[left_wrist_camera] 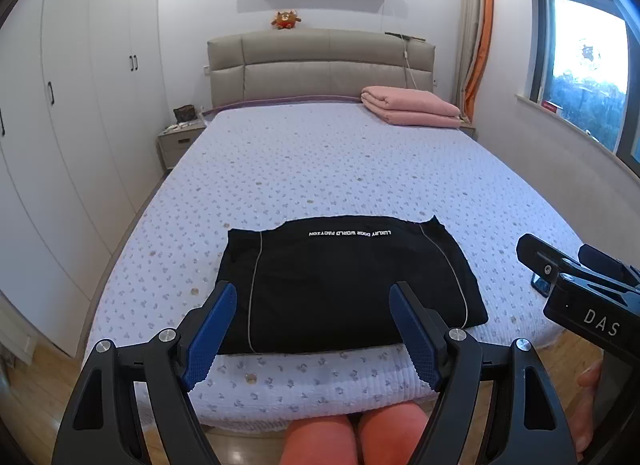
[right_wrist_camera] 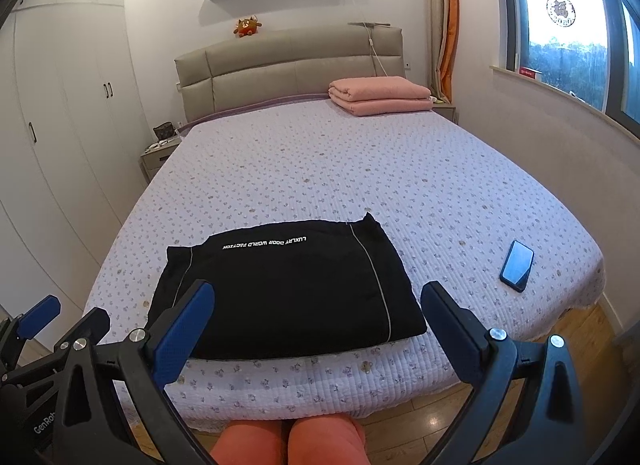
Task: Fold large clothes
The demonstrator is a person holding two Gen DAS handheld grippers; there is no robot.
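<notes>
A black garment [left_wrist_camera: 344, 285] with thin white piping and a line of white lettering lies folded into a flat rectangle near the foot of the bed [left_wrist_camera: 320, 169]. The same black garment [right_wrist_camera: 288, 293] shows in the right wrist view. My left gripper [left_wrist_camera: 312, 297] hovers above its near edge, open, nothing between its blue pads. My right gripper [right_wrist_camera: 316, 297] also stands open over the near edge, holding nothing. The left gripper's blue fingers [right_wrist_camera: 40, 313] show at the lower left of the right wrist view, and the right gripper's body [left_wrist_camera: 576, 285] at the right of the left wrist view.
A dark phone [right_wrist_camera: 517, 265] lies on the bedspread right of the garment. A folded pink blanket [left_wrist_camera: 412, 105] sits by the headboard. White wardrobes [left_wrist_camera: 80, 105] line the left, a window [left_wrist_camera: 588, 73] the right. A person's knees [left_wrist_camera: 352, 441] press against the bed's foot.
</notes>
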